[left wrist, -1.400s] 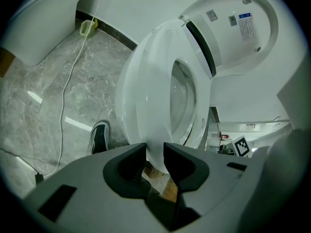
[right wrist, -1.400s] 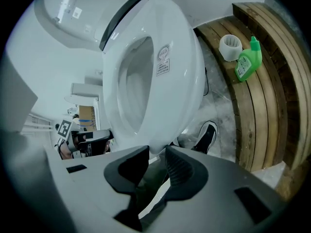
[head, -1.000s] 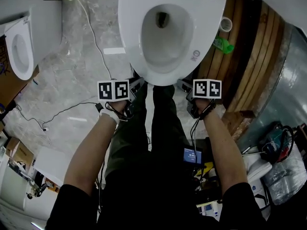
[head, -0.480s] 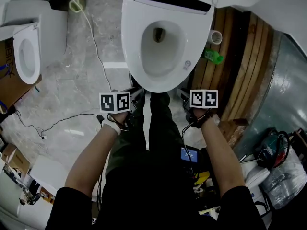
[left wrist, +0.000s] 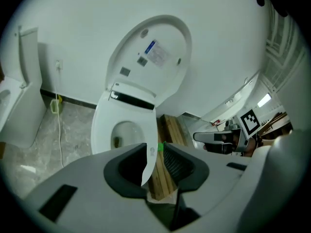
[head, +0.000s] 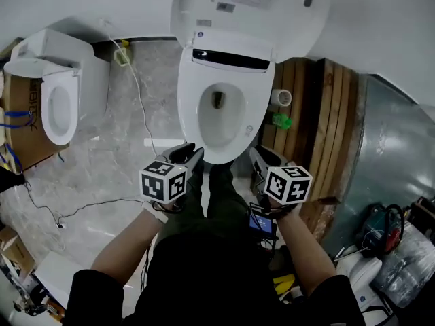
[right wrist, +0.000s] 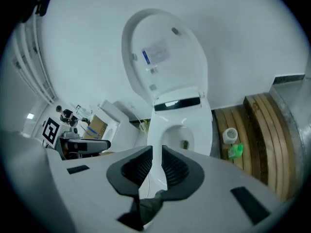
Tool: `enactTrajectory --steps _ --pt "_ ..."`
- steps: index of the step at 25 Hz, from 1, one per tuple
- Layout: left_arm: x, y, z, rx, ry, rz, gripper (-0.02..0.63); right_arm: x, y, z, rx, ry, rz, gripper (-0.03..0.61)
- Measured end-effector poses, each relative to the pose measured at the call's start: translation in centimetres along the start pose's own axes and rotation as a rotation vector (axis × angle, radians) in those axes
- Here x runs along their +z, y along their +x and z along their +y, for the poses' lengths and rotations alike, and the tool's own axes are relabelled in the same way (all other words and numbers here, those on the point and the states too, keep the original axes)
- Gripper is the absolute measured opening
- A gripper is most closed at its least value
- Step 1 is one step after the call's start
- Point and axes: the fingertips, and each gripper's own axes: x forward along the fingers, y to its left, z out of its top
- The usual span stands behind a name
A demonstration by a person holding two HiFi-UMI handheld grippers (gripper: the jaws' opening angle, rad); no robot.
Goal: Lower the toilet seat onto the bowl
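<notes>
While you stand facing the toilet, your left gripper (left wrist: 154, 147) sits just left of centre in the head view, its left marker cube (head: 163, 180) turned up toward you. Its jaws are released, with a clear gap between the pads and nothing in it. Your right gripper (right wrist: 156, 152) sits opposite, just right of centre under the right marker cube (head: 289, 184). Its jaws have just been closing and now stand only a narrow slit apart, unclenched, with nothing between them. Your dark trousers (head: 211, 209) fill the space between the two grippers. Both point forward and down at the toilet, and neither touches it. Just beyond their tips, in the upper middle of the head view, the toilet seat (head: 194, 114) lies flat on the bowl (head: 217, 111), its white ring framing the opening. Behind it the lid (head: 245, 5) stands upright, stickers on its inner face, against the white wall (head: 380, 19). Right of the bowl, wooden planks (head: 319, 121) lie side by side, with a white roll (head: 282, 97) and a green bottle (head: 281, 121) between them and the toilet. Left of the bowl a pale cable (head: 139, 100) trails across the marbled floor (head: 115, 134). At the upper left of the frame stands a second toilet (head: 58, 107), well apart from the first.
</notes>
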Motion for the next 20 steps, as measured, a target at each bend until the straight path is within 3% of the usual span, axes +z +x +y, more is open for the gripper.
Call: enactTrajectory --steps 6,11,15,20 --pt "9.3 -6.7 -7.7 -0.081 0.120 -0.180 0.117 8.6 -9.4 7.9 0.028 -0.149 -0.254 0.055" --pt "14.0 -12.7 -16.6 -0.270 0.102 -0.298 0.117 12.8 -17.6 14.0 0.025 -0.367 -0.408 0.040" --pt "16.5 -16.9 -23.2 -0.351 0.258 -0.389 0.117 15.6 -24.5 17.5 0.012 -0.490 -0.596 0.040" --pt "18.4 -20.5 -28.0 -0.387 0.448 -0.487 0.117 18.4 -30.8 21.5 -0.034 -0.581 -0.829 0.039"
